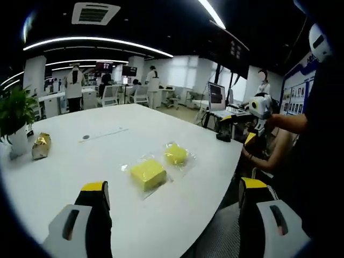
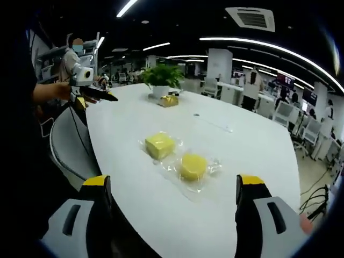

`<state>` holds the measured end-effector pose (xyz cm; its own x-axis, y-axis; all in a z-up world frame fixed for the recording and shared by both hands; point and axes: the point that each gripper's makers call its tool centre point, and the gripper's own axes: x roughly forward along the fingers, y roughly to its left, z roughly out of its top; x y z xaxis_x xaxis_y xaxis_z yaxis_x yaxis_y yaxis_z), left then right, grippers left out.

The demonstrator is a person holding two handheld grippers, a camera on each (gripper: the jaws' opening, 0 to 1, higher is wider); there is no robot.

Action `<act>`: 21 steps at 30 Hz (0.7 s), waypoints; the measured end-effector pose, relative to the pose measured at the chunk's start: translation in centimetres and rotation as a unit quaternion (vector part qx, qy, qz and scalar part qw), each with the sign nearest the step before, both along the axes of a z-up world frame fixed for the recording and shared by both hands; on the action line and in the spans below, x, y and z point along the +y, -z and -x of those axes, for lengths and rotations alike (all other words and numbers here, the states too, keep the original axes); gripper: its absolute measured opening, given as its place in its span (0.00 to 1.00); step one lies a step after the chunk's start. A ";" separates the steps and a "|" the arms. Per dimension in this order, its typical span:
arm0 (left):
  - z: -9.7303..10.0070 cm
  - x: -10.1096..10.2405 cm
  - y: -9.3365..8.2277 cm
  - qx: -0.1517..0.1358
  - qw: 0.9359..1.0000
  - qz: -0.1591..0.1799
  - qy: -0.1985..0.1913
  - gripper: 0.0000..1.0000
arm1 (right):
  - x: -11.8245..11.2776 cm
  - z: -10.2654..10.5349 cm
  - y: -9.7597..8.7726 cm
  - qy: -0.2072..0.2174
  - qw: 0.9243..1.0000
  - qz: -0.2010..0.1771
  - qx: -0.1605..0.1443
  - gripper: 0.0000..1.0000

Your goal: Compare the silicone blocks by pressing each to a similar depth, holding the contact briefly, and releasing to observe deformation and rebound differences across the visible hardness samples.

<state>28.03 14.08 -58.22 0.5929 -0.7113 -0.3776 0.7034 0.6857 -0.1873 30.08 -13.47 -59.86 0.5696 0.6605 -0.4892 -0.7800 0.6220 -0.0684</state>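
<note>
In the left gripper view, a plant (image 1: 15,110) and a small gold packet (image 1: 41,145) sit far left on the white table (image 1: 97,156), well apart from the work. The left gripper (image 1: 174,207) has its jaws spread wide and holds nothing, hanging over the near table edge. Ahead of it and slightly left of centre lies the square block (image 1: 148,173) in clear wrap, with the round block (image 1: 176,154) just beyond and to its right; the two wraps look to touch. The table edge curves away on the right, where a person's hand holds another device. In the right gripper view, the right gripper (image 2: 173,207) is likewise spread wide and empty, low over the table edge. Here the square block (image 2: 159,145) lies left and farther, the round block (image 2: 193,165) nearer and almost dead ahead between the jaws. By that, the right gripper seems better placed for the round block and the left for the square one. Neither block is pressed yet. Open tabletop surrounds both, so a straight descent looks unobstructed.
</note>
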 end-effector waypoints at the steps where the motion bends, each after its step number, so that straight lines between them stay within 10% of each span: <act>1: 0.2 0.1 0.3 0.007 1.000 -0.002 -0.004 0.99 | -0.1 0.0 0.1 0.000 1.000 0.003 0.002 0.92; 21: -0.8 -0.5 0.7 0.060 0.997 -0.040 0.005 0.99 | -1.1 0.8 1.8 0.011 0.999 0.012 0.050 0.96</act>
<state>28.81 13.54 -58.93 0.5338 -0.6817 -0.5003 0.6858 0.6952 -0.2155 29.30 -14.59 -61.64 0.5313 0.6367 -0.5590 -0.7705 0.6374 -0.0063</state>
